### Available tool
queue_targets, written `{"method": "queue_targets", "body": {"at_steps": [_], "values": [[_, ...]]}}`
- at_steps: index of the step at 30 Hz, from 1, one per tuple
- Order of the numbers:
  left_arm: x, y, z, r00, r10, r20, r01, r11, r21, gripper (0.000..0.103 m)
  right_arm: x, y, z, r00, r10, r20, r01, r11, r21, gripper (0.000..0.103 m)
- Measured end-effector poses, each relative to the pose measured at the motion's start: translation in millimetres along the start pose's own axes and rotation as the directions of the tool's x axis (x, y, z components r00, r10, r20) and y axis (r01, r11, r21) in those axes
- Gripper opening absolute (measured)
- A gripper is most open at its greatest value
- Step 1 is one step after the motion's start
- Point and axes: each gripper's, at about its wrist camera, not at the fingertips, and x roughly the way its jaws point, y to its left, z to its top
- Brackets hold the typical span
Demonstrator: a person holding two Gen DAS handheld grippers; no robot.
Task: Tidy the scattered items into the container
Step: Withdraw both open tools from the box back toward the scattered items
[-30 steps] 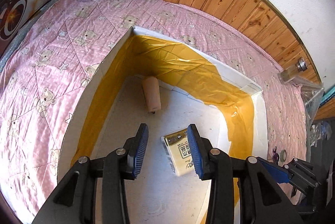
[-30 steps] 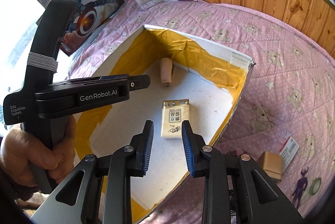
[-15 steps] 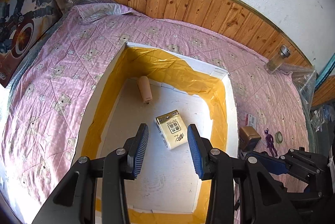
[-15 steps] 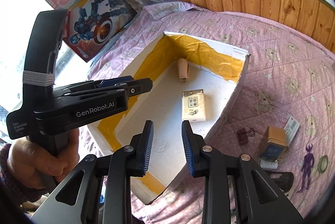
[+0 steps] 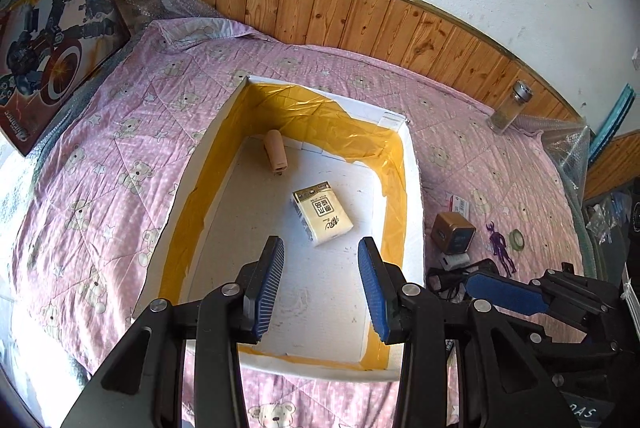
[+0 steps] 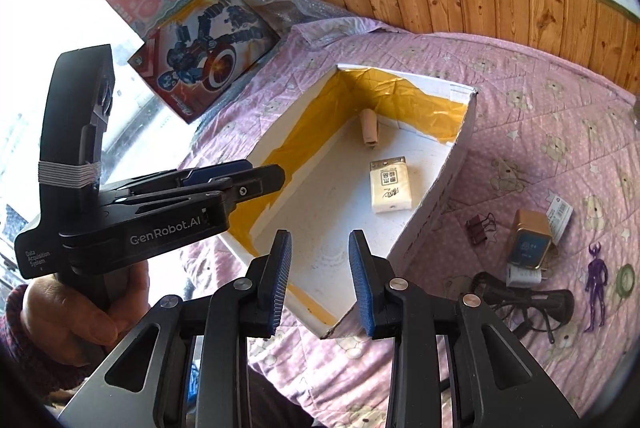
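Note:
A white box (image 5: 414, 188) (image 6: 444, 184) lined with yellow tape lies on the pink bear quilt. Inside it lie a tissue pack (image 5: 322, 213) (image 6: 390, 185) and a small beige cylinder (image 5: 275, 152) (image 6: 368, 124). Right of the box sit a gold tin (image 5: 453, 232) (image 6: 531, 243), binder clips (image 6: 480, 228), a purple figurine (image 5: 501, 248) (image 6: 596, 280), a tape ring (image 5: 517, 239) (image 6: 625, 278) and a black cable (image 6: 520, 302). My left gripper (image 5: 320, 284) hangs open above the box's near end, holding nothing. My right gripper (image 6: 318, 280) is open over the box's near corner, also holding nothing.
A glass spice jar (image 5: 510, 106) stands at the quilt's far right by bubble wrap. Toy boxes (image 6: 208, 48) lean against the wall at the left. Wood panelling (image 5: 360, 16) borders the bed. A hand (image 6: 60, 312) holds the left gripper's handle.
Both grippers have pulled back and up from the box, so the whole box and the scattered items to its right now show. The tissue pack stays lying in the box.

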Motion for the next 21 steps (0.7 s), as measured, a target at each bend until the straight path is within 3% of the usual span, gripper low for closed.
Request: {"method": "queue_targets", "body": {"at_steps": [9, 21], "values": [[-22, -19, -27, 0.999, -0.035, 0.031, 0.034, 0.999, 0.017, 0.042, -24, 4, -27, 0.999, -0.017, 0.039, 0.018, 0.999, -0.027, 0.034], [-42, -65, -70, 0.995, -0.066, 0.078, 0.055, 0.989, 0.137, 0.043, -56, -20, -76, 0.992, 0.051, 0.119, -0.060, 0.996, 0.069, 0.034]]}}
